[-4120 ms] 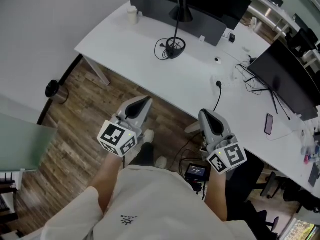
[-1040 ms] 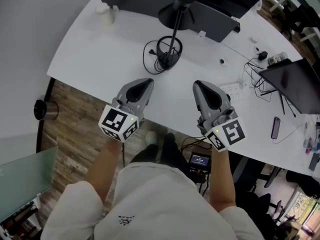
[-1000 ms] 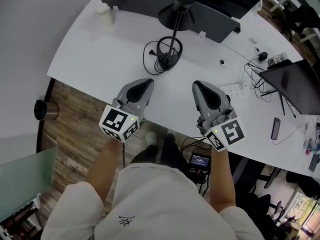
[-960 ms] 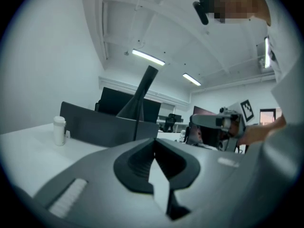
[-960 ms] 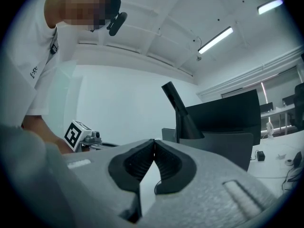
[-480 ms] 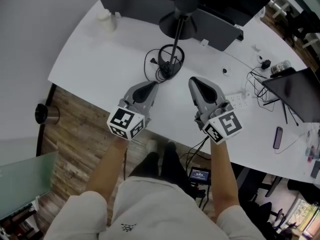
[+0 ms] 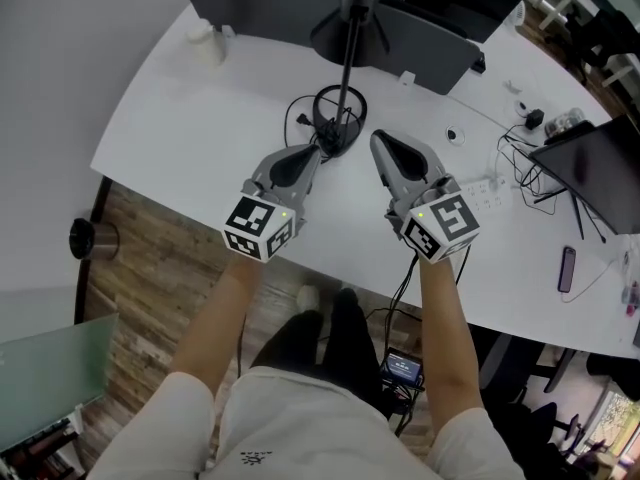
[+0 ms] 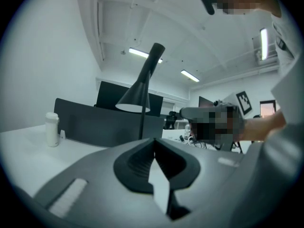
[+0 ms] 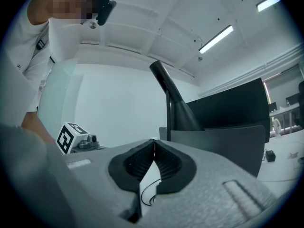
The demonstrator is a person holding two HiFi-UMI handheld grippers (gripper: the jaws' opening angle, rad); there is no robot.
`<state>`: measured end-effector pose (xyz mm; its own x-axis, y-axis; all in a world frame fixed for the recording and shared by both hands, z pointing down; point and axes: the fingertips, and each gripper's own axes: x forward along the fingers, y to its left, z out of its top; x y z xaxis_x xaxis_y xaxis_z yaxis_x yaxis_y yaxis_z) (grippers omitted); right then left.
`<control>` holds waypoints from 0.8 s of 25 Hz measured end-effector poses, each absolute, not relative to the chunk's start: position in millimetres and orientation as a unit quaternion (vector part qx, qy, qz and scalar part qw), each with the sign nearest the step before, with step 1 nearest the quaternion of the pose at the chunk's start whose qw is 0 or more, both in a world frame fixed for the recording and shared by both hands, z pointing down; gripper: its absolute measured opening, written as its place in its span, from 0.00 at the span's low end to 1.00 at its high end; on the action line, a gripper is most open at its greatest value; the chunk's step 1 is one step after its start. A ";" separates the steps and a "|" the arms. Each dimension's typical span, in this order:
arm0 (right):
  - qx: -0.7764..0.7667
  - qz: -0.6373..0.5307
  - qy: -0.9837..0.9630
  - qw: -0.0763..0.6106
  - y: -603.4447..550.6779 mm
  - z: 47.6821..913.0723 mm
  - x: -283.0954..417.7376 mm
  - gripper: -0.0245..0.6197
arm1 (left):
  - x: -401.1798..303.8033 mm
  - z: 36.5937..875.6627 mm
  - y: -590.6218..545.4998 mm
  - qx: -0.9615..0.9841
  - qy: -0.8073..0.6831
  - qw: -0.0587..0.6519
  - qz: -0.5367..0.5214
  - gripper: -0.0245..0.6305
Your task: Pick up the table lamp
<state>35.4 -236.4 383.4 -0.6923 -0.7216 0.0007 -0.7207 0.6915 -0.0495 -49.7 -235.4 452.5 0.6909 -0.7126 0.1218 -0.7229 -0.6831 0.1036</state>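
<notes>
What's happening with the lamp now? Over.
Left gripper, right gripper: jaws shut, empty. Table lamp upright on desk, not held. Cable looped at its base.

head view: overhead, steeply down onto desk (image 7: pixel 190 108)
gripper views: desk-level, facing table lamp (image 8: pixel 135 96) close at 12 o'clock
shared: table lamp, dark divider (image 8: pixel 95 125)

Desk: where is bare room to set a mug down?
The desk is bare between the white bottle and the lamp, down to its near edge. Another bare strip lies between the power strip and the phone. It is crowded among the tangled cables at right.
</notes>
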 end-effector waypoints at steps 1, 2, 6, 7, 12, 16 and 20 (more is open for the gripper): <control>-0.391 -0.023 0.920 0.010 -239.7 386.4 36.2 0.04 | -48.5 455.1 -238.2 0.917 -0.391 0.071 0.036 0.03; -0.390 -0.022 0.921 0.010 -243.0 389.1 36.7 0.04 | -47.4 457.9 -241.1 0.917 -0.390 0.069 0.037 0.03; -0.383 -0.017 0.923 0.011 -253.9 400.4 36.0 0.04 | -46.7 469.5 -252.6 0.918 -0.389 0.069 0.036 0.08; -0.383 -0.017 0.924 0.011 -257.2 403.5 36.4 0.04 | -46.5 472.9 -256.2 0.918 -0.390 0.068 0.037 0.09; -0.383 -0.013 0.923 0.009 -271.3 416.9 37.5 0.05 | -40.6 493.0 -270.2 0.918 -0.387 0.067 0.047 0.14; -0.374 -0.009 0.927 0.005 -278.1 424.6 29.1 0.05 | -34.7 508.9 -278.5 0.919 -0.384 0.068 0.054 0.18; -0.367 -0.028 0.930 0.016 -288.4 429.9 25.6 0.19 | -25.1 522.8 -291.2 0.919 -0.383 0.065 0.060 0.29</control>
<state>25.6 -288.4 429.9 -0.7306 -0.6827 -0.0090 -0.6810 0.7296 -0.0626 -25.1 -291.2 522.8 0.6994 -0.6963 0.1612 -0.7121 -0.6981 0.0741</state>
